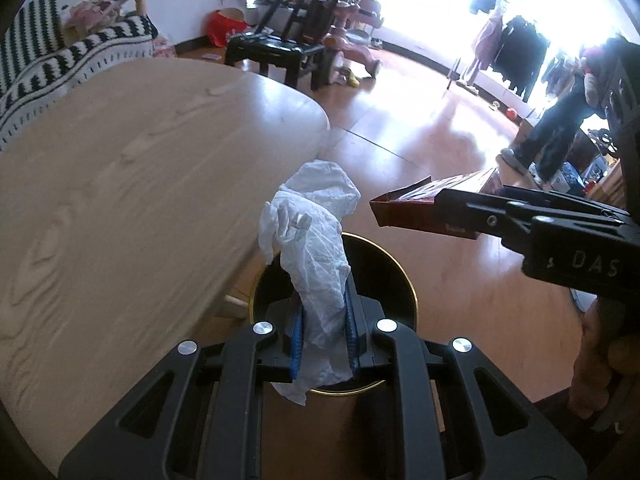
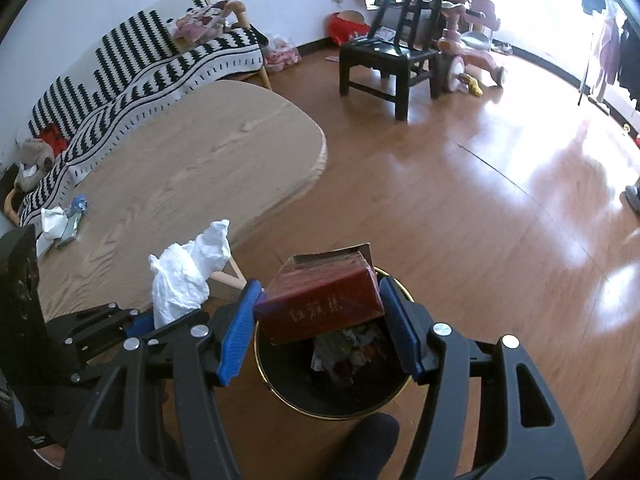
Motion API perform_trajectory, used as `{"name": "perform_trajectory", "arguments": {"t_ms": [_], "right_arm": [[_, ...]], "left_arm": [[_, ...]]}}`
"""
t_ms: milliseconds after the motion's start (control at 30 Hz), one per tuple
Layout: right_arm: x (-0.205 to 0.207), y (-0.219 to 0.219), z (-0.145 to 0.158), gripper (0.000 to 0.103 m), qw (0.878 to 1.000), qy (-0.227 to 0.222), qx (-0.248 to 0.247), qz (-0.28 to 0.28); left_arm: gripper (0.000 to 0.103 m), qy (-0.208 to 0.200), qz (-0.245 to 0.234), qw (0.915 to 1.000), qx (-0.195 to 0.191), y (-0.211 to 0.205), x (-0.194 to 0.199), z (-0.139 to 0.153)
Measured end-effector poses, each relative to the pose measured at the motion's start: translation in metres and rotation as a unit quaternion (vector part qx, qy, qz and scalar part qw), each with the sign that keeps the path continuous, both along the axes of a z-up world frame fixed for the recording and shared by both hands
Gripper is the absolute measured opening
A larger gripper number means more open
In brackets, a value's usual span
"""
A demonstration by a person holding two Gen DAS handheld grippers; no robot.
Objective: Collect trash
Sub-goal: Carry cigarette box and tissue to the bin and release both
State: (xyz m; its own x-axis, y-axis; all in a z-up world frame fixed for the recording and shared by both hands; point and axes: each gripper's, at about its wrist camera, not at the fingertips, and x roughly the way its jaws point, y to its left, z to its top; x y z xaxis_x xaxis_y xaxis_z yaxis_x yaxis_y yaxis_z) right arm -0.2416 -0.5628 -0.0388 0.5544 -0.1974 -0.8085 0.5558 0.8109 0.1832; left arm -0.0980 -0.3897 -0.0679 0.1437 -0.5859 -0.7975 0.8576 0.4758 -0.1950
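Note:
My left gripper (image 1: 323, 312) is shut on a crumpled white plastic bag (image 1: 316, 232) and holds it over the black, gold-rimmed trash bin (image 1: 394, 276). My right gripper (image 2: 320, 312) is shut on a dark red cardboard box (image 2: 320, 300) and holds it over the same bin (image 2: 340, 404), which has mixed scraps inside. The box also shows in the left wrist view (image 1: 432, 204), and the white bag shows in the right wrist view (image 2: 188, 276). More trash, a white tissue (image 2: 52, 220) and a blue-and-silver wrapper (image 2: 74, 216), lies on the far left of the oval wooden table (image 2: 192, 160).
The bin stands on the wooden floor beside the table's edge (image 1: 276, 184). A black-and-white striped sofa (image 2: 132, 64) runs behind the table. A black chair (image 2: 384, 56) and a pink ride-on toy (image 2: 468, 48) stand farther off. A person (image 1: 560, 120) stands at right.

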Motion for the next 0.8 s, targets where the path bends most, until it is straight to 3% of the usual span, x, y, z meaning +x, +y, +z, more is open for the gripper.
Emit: {"name": "perform_trajectory", "arguments": {"t_ms": [800], "right_arm": [[0.005, -0.012, -0.018, 0.06, 0.999, 0.02, 0.029, -0.003]], "left_arm": [[0.017, 0.015, -0.007, 0.9997, 0.015, -0.028, 0.002, -0.024]]}}
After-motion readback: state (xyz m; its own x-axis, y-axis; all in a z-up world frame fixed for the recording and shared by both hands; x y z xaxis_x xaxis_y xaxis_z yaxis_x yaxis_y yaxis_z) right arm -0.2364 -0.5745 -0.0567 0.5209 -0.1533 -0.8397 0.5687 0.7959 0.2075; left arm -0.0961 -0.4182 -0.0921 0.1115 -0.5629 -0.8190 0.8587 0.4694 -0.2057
